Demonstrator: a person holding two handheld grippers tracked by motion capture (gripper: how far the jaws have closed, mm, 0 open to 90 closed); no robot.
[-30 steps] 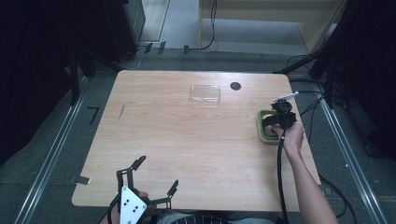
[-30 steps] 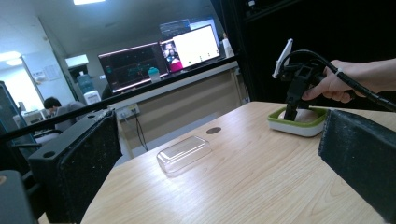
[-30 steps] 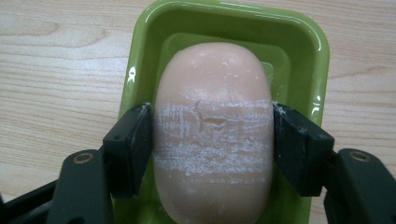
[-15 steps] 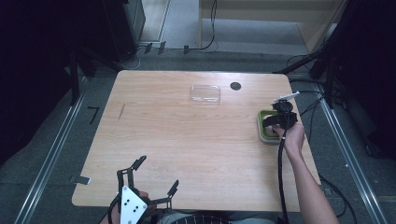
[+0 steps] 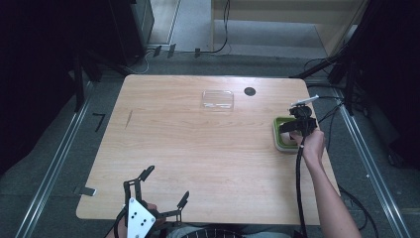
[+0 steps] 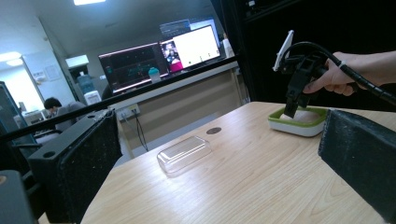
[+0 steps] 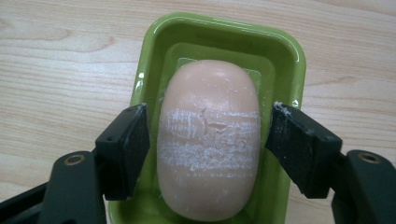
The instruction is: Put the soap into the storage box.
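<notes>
Lying bare across the light wooden table (image 5: pixel 198 148), with the clear plastic lid (image 5: pixel 218 99) waiting well apart. Sitting in the green rectangular soap dish (image 7: pixel 280 51): the peach oval soap bar (image 7: pixel 208 140), apparently just placed. Having just been opening, right gripper (image 7: pixel 208 140) straddling the bar, pads clear; left gripper (image 5: pixel 161 191) hanging released, idle; covering seemingly remaining.

Centre of table (image 5: pixel 198 148) open, free passage. Clear lid (image 5: pixel 218 99) and black disc (image 5: pixel 250 91) sit near far edge; green dish (image 5: pixel 278 136) blocks right edge.
</notes>
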